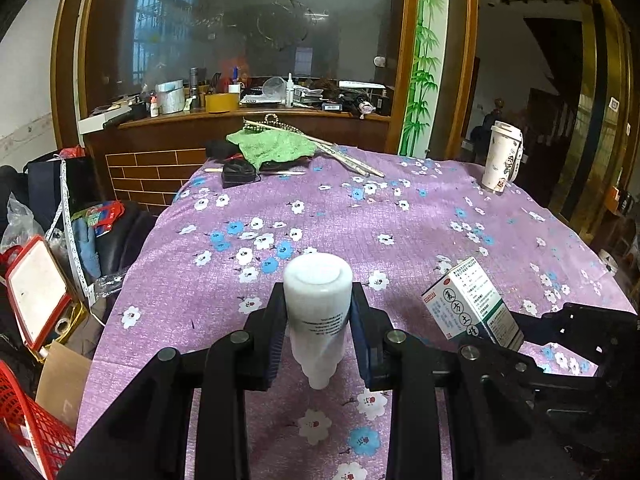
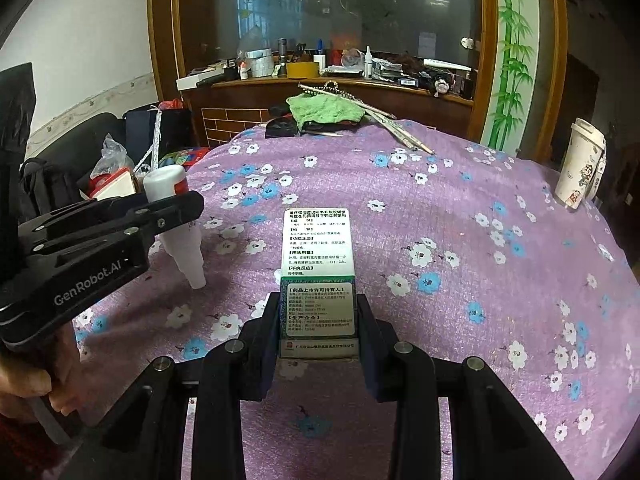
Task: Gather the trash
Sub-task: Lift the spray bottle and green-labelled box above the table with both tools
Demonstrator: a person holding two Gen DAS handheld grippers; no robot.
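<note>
My left gripper [image 1: 318, 308] is shut on a white plastic bottle [image 1: 318, 312], held upside down above the purple flowered tablecloth [image 1: 360, 216], cap end pointing down. In the right wrist view the same bottle [image 2: 176, 216] hangs in the left gripper [image 2: 182, 206] at the left. My right gripper [image 2: 318, 312] is shut on a green and white medicine box [image 2: 318, 264], its printed face up. In the left wrist view that box [image 1: 470, 304] shows at the right, tilted, with the right gripper [image 1: 508, 336] behind it.
A white printed cup [image 1: 500, 156] stands at the table's far right edge. A green cloth [image 1: 272, 146], a black pouch [image 1: 238, 174] and sticks [image 1: 344, 156] lie at the far end. A red basket [image 1: 28, 420] and bags sit left of the table. A cluttered wooden counter [image 1: 256, 116] is behind.
</note>
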